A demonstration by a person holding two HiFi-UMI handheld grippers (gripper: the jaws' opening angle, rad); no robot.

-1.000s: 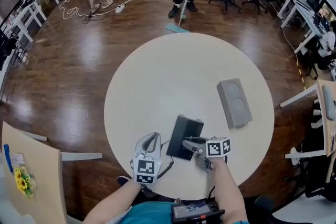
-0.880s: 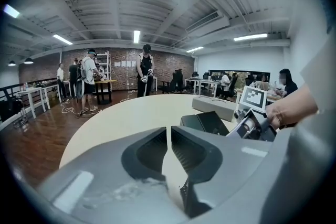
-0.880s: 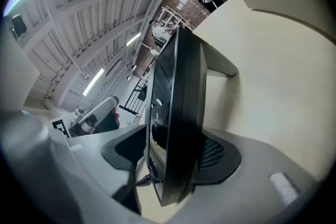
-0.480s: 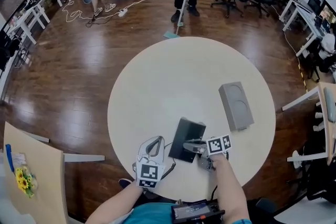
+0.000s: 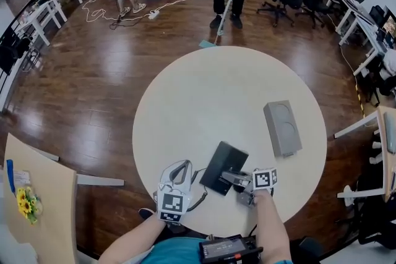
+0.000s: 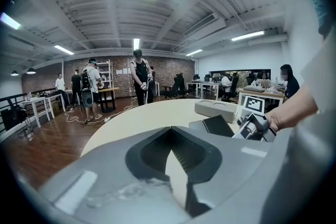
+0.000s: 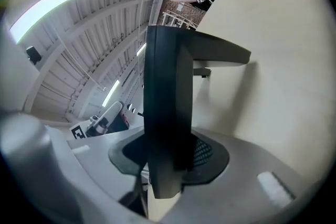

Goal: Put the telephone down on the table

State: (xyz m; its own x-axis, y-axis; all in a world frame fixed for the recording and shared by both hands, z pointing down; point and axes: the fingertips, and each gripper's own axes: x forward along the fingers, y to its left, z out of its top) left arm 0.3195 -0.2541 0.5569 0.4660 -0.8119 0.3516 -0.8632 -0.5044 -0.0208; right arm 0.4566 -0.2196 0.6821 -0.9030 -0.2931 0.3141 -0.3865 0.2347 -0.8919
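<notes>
Black plastic: telephone (image 5: 224, 165), one flat slab over the cream table (image 5: 204, 96). It is nearer me than the grey box (image 5: 283, 128), to its left and apart from it.

Right gripper (image 5: 228, 176): my jaws have just been closing and now clamp the telephone's near edge, pads on both faces.

Left gripper (image 5: 181, 165): farther left of the grey box, jaws together at the tips, holding nothing.

Cord (image 5: 199, 196): black, coiled, just beside the left gripper.

I cannot tell whether the telephone's base touches the tabletop. My reading is that the grip is freshly taken and the setting-down is not yet done.
</notes>
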